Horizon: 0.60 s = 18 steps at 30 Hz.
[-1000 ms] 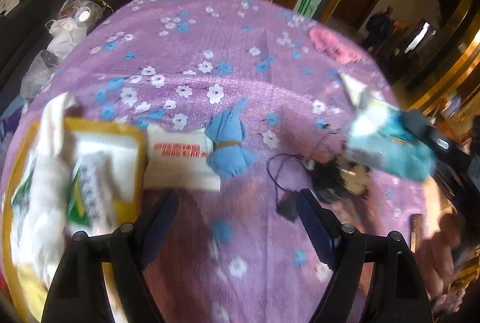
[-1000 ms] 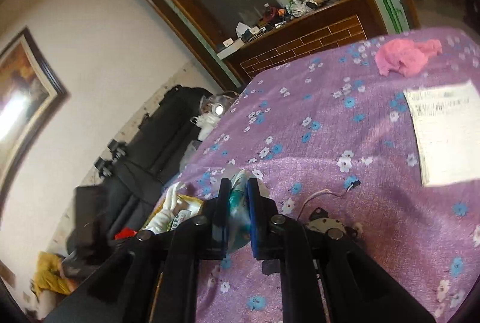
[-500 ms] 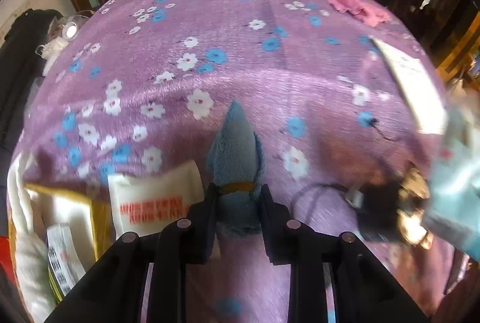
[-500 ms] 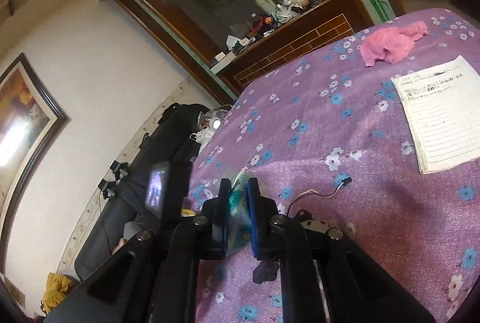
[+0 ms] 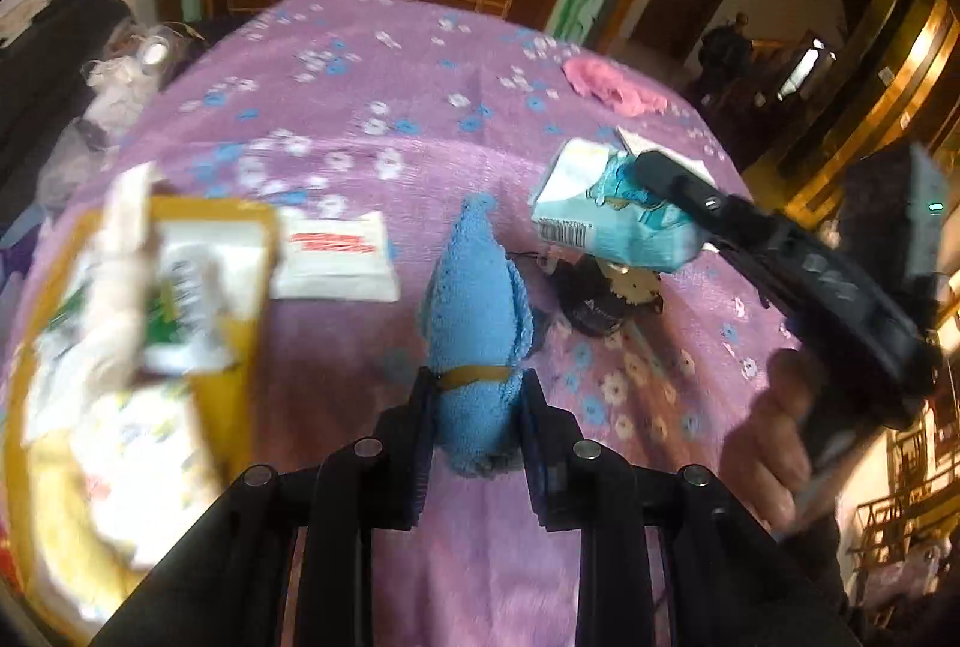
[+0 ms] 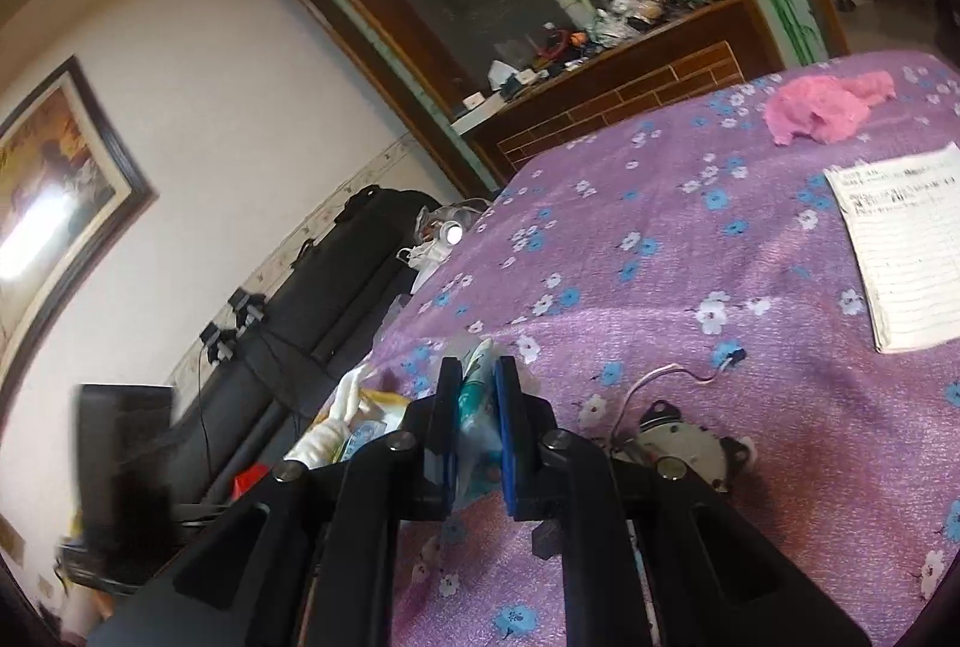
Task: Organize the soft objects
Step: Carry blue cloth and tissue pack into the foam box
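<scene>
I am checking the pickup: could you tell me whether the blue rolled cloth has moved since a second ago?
Yes. The blue rolled cloth, then lying beside the white packet, is now clamped in the left gripper.

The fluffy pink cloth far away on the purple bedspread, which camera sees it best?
The right wrist view: the crumpled pink cloth shows sharp and unblocked. The left wrist view shows it smaller and blurrier.
</scene>
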Each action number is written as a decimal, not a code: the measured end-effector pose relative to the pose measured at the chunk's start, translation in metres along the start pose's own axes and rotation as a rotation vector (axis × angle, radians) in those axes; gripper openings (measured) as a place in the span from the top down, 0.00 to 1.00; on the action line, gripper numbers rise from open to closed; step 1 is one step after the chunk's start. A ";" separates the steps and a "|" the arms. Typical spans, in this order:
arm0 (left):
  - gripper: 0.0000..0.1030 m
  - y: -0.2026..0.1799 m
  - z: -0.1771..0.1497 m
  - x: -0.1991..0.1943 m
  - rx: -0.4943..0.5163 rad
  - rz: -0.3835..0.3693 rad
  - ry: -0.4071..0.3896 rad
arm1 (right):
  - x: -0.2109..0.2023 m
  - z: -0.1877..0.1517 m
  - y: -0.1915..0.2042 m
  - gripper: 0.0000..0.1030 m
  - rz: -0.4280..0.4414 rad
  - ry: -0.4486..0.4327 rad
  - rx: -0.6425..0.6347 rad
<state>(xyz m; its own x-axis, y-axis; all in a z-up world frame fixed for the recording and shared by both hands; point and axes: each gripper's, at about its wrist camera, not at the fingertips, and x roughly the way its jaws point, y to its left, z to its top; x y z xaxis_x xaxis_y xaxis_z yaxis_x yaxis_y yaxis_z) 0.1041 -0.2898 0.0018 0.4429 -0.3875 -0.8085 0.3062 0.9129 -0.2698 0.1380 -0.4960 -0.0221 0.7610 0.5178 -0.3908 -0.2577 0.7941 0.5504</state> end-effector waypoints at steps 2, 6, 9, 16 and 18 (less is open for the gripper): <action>0.75 0.012 -0.012 -0.025 -0.024 -0.014 -0.029 | 0.000 -0.005 0.008 0.90 0.023 0.004 -0.021; 0.75 0.046 -0.028 -0.072 -0.088 -0.012 -0.103 | -0.004 -0.017 0.031 0.90 0.066 0.002 -0.039; 0.75 0.069 -0.036 -0.093 -0.116 0.014 -0.132 | -0.007 -0.028 0.056 0.90 0.132 0.003 -0.031; 0.75 0.124 -0.052 -0.107 -0.175 0.082 -0.147 | 0.025 -0.052 0.112 0.90 0.197 0.091 -0.051; 0.75 0.143 -0.056 -0.106 -0.205 0.085 -0.138 | 0.040 -0.054 0.125 0.90 0.181 0.121 -0.071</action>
<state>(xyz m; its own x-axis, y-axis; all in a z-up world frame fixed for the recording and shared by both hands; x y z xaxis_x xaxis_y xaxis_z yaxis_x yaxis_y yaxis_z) 0.0542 -0.1109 0.0194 0.5748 -0.3088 -0.7578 0.0921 0.9446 -0.3151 0.1042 -0.3586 -0.0085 0.6226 0.6847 -0.3789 -0.4278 0.7032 0.5679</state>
